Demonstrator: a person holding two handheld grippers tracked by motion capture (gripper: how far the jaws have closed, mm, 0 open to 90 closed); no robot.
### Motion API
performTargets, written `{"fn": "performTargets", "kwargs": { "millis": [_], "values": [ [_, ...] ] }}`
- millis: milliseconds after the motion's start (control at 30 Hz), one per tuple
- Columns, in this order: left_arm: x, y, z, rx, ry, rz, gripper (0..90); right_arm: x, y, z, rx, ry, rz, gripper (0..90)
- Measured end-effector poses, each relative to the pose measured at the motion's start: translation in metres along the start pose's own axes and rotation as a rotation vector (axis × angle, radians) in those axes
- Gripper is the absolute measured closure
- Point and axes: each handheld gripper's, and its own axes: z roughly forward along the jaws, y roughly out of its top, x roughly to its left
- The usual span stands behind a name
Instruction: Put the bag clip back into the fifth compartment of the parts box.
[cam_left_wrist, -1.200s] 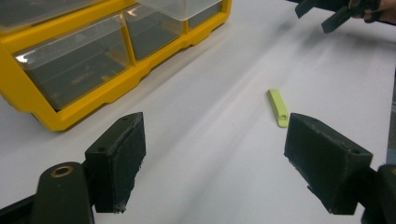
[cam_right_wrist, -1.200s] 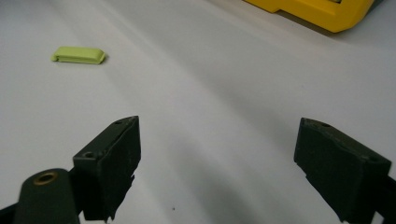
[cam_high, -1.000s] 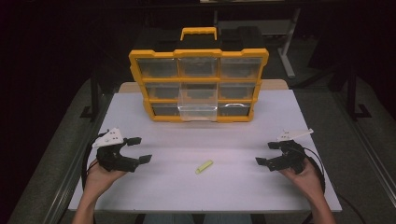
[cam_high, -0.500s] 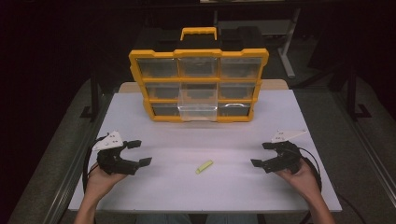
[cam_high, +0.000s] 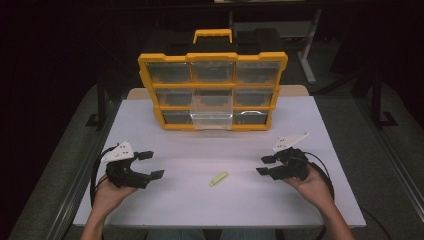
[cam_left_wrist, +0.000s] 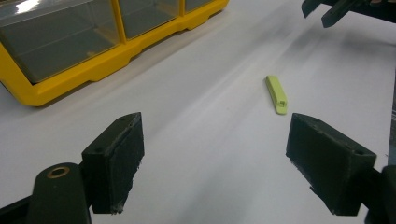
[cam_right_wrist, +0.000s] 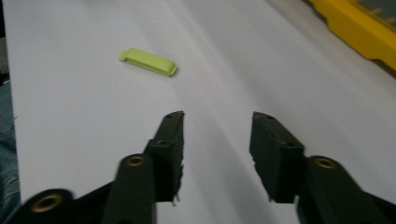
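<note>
A small lime-green flat piece (cam_high: 218, 178) lies on the white table (cam_high: 200, 210), between my two grippers. My left gripper (cam_high: 151, 165) rests to its left, jaws wide apart with nothing in them; in the left gripper view (cam_left_wrist: 217, 135) the green piece (cam_left_wrist: 276, 94) lies ahead, toward the right jaw. To the right of the piece, my right gripper (cam_high: 264, 165) points at it from a short way off. Its jaws have just been closing and stand about half apart, holding nothing (cam_right_wrist: 218, 121). The green piece (cam_right_wrist: 148, 62) lies ahead and to their left.
A yellow organizer with clear drawers (cam_high: 212, 90) stands upright at the back of the table. Its bottom middle drawer (cam_high: 212, 120) is pulled out. The yellow frame (cam_left_wrist: 93, 74) reaches into the left gripper view, and the right gripper (cam_left_wrist: 327, 11) shows at the top right there.
My right gripper has moved left toward the green piece and lifted a little, and its jaws have narrowed. The left gripper and the green piece have stayed put.
</note>
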Motion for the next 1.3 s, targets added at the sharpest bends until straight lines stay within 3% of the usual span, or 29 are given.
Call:
{"fn": "performTargets", "kwargs": {
  "millis": [267, 567, 1300],
  "values": [
    [0.000, 0.000, 0.000, -0.001, 0.001, -0.002, 19.3, 0.010, 0.010, 0.011, 0.034, 0.054, -0.030, 75.0],
    [-0.001, 0.000, 0.000, -0.001, -0.005, 0.002, 19.5, 0.026, 0.020, 0.026, 0.070, 0.109, -0.096, 87.1],
    [-0.002, 0.000, 0.004, -0.001, -0.023, 0.009, 19.7, 0.057, 0.046, 0.084, 0.129, 0.203, -0.232, 88.7]
  ]
}}
